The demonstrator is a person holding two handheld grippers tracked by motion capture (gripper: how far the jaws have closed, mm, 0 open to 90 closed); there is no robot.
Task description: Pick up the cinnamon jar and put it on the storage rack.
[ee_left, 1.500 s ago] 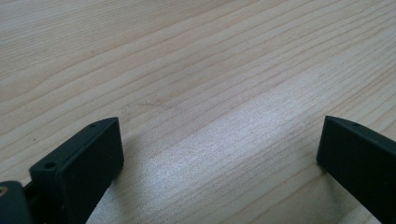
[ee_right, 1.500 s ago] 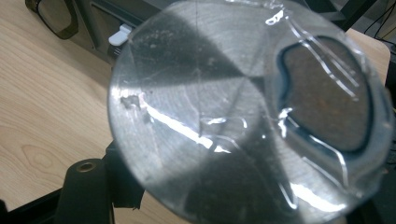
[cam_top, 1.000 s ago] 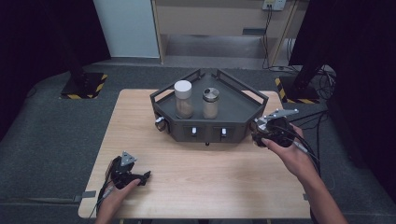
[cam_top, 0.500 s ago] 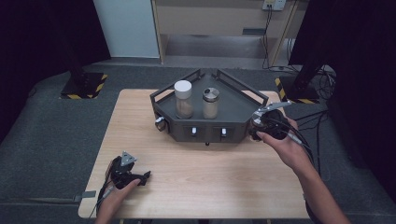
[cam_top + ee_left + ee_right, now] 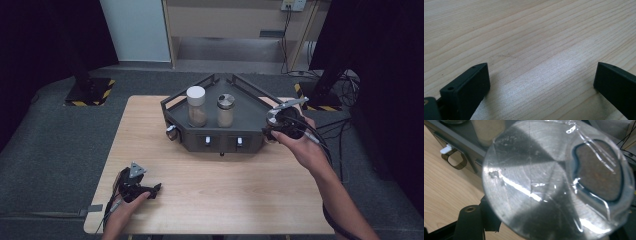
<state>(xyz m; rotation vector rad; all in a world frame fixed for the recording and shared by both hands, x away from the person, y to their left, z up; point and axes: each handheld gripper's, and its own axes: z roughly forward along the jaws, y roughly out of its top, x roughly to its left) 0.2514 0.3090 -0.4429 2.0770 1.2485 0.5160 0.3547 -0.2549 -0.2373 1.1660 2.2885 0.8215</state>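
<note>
Pinching round metal lid, right gripper fingers hover at tray's right edge; open-topped jar lies left. Left gripper fingers spread, on near-left desk.

A lab: black curtains, hazard-taped stand bases, bare test table.

Pale wooden table: smooth matt grain, soft sheen. Round brushed-metal lid, shiny w/ fine scratches & clear glossy tape, clamped in right gripper. Left gripper: matt black plastic jaws. Dark grey tray: matt, looks metal.
</note>
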